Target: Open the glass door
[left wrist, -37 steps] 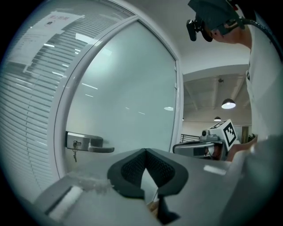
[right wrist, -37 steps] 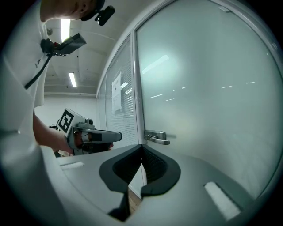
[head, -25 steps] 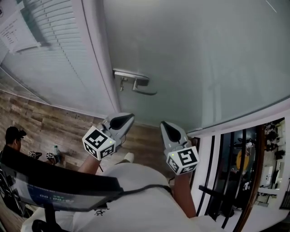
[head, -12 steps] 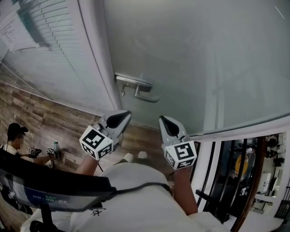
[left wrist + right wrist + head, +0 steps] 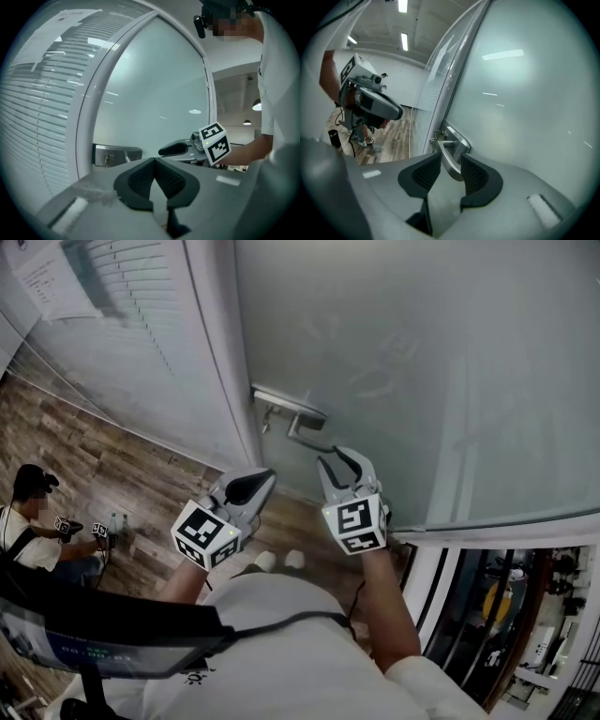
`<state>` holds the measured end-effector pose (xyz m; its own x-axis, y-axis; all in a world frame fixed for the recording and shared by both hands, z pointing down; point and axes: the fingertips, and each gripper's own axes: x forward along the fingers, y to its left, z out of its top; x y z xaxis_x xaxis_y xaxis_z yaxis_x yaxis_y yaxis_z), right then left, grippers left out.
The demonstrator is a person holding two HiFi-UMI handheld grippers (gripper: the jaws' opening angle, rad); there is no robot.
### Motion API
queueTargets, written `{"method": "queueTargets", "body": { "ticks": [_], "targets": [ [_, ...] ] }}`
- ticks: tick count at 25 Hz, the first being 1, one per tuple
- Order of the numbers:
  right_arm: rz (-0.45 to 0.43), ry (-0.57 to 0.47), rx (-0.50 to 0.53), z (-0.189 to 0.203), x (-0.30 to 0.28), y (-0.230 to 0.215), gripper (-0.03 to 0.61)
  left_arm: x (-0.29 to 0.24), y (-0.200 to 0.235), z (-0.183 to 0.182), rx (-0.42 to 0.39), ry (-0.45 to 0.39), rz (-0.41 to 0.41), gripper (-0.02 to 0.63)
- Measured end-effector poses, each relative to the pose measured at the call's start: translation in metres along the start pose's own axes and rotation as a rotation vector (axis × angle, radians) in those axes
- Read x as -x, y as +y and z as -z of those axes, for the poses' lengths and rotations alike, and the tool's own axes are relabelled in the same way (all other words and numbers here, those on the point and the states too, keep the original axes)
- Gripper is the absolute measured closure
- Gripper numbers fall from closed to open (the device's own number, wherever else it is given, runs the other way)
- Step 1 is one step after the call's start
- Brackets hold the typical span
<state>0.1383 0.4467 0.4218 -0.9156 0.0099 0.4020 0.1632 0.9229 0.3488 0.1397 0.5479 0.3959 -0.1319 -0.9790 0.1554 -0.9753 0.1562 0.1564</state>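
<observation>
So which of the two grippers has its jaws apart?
The right gripper: its jaws have just been opening, with the door handle between them. The left gripper has its jaws together, empty.

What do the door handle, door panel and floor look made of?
Silver lever door handle: brushed metal, probably steel; soft sheen. Pale frosted door panel: glass, matte, faint reflections. Brown plank floor: wood or laminate; grain lines show.
</observation>
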Motion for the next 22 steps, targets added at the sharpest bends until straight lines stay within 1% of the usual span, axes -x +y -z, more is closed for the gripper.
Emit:
{"method": "queueTargets", "body": {
  "ticks": [2,4,7,13,14,15,16,19,22],
  "targets": [
    [-0.019,0.013,0.040,0.000,-0.009,0.001,0.367,0.003,0.002,0.003,0.001,0.012,-0.028,0.611],
    [-0.020,0.035,0.083,0.002,-0.016,-0.001,0.337,0.005,0.004,0.007,0.012,0.016,-0.057,0.611],
    [-0.018,0.084,0.188,0.013,-0.027,-0.001,0.330,0.010,0.007,0.015,0.034,0.018,-0.089,0.611],
    [-0.020,0.179,0.424,0.031,-0.054,0.004,0.331,0.017,0.015,0.018,0.050,0.020,-0.137,0.611],
    [-0.015,0.188,0.456,0.032,-0.057,0.005,0.352,0.019,0.017,0.019,0.053,0.021,-0.146,0.611],
    [-0.001,0.195,0.486,0.033,-0.060,0.005,0.403,0.020,0.018,0.020,0.055,0.022,-0.154,0.611],
    [0.019,0.197,0.510,0.034,-0.062,0.004,0.437,0.021,0.019,0.020,0.055,0.023,-0.161,0.611],
    [0.057,0.188,0.529,0.035,-0.064,0.002,0.439,0.023,0.021,0.020,0.053,0.020,-0.173,0.611],
    [0.065,0.183,0.511,0.035,-0.064,0.003,0.442,0.026,0.021,0.021,0.050,0.024,-0.179,0.611]
  ]
}}
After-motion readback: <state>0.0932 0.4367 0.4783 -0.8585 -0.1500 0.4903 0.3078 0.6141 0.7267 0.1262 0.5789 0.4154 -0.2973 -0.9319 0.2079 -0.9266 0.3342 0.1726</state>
